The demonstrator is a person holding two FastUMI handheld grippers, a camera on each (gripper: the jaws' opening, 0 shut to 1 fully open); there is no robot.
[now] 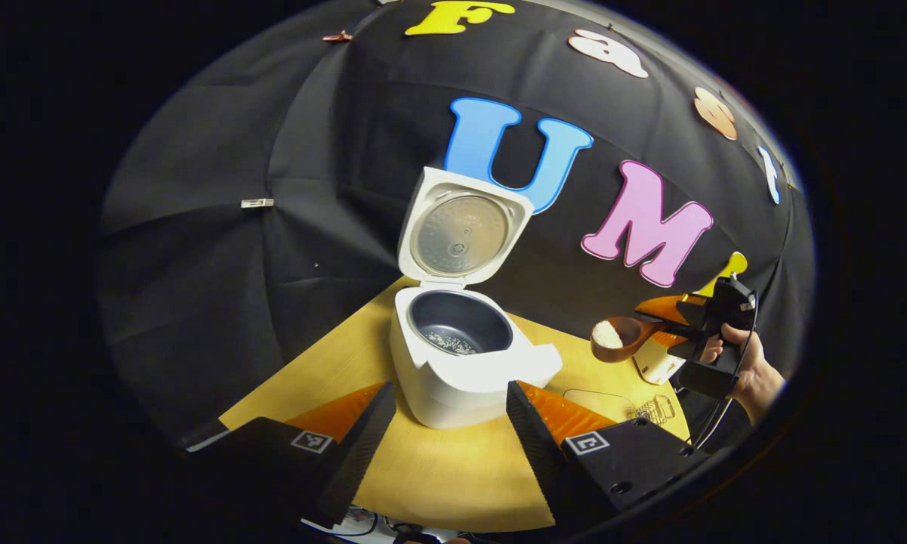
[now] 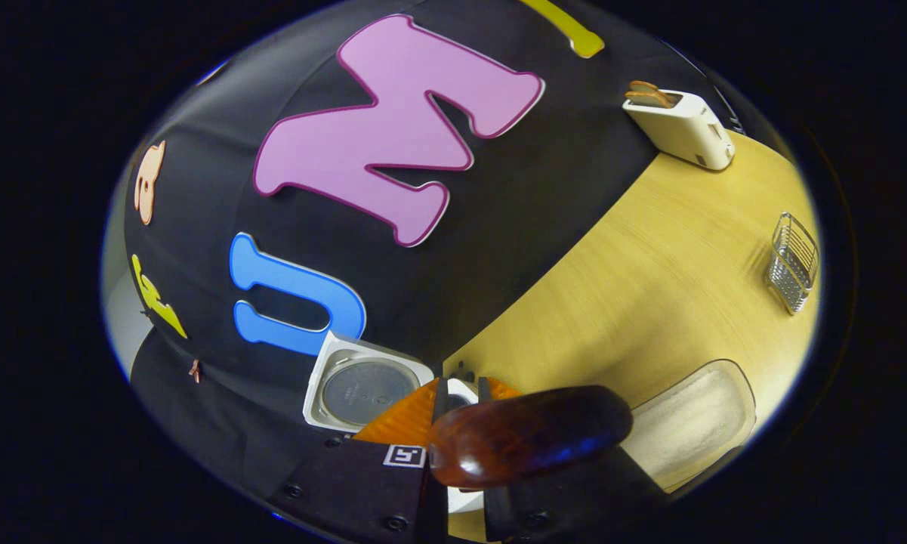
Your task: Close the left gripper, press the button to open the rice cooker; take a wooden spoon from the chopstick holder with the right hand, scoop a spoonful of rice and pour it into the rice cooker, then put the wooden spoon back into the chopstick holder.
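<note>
— Since the lid is already standing up, the button part is behind us, right?

— I'd say so. In the left gripper view the white rice cooker (image 1: 472, 363) sits open on the pale wooden desk (image 1: 438, 468), its lid (image 1: 462, 230) tipped back at twelve o'clock, and there are a few grains of rice in the bottom of the dark inner pot (image 1: 459, 323).

— And the left gripper?

— The left gripper (image 1: 445, 434) hangs in front of the cooker, its fingers (image 1: 362, 446) spread wide with nothing between them.

— Where's the spoon?

— Out at three o'clock from the cooker, in the air. The dark brown wooden spoon (image 1: 618, 338) has a heap of white rice in its bowl, and the right gripper (image 1: 668, 321), held by a hand (image 1: 751, 366), has its fingers clamped on the handle. In the right gripper view the spoon's rounded back (image 2: 529, 434) lies across the bottom, with the cooker's lid (image 2: 362, 389) just beyond at nine o'clock.

— So scooping is done?

— Looks that way. The shallow tray of rice (image 2: 691, 423) lies at three o'clock from the spoon in that view. I judge the loaded spoon is near the cooker but not yet over the pot.

— What's left?

— Tip the rice into the pot, then carry the spoon to the silver wire-mesh chopstick holder (image 2: 793, 261), well apart at the far end of the desk. A white toaster (image 2: 680, 128) stands beyond it.
</note>
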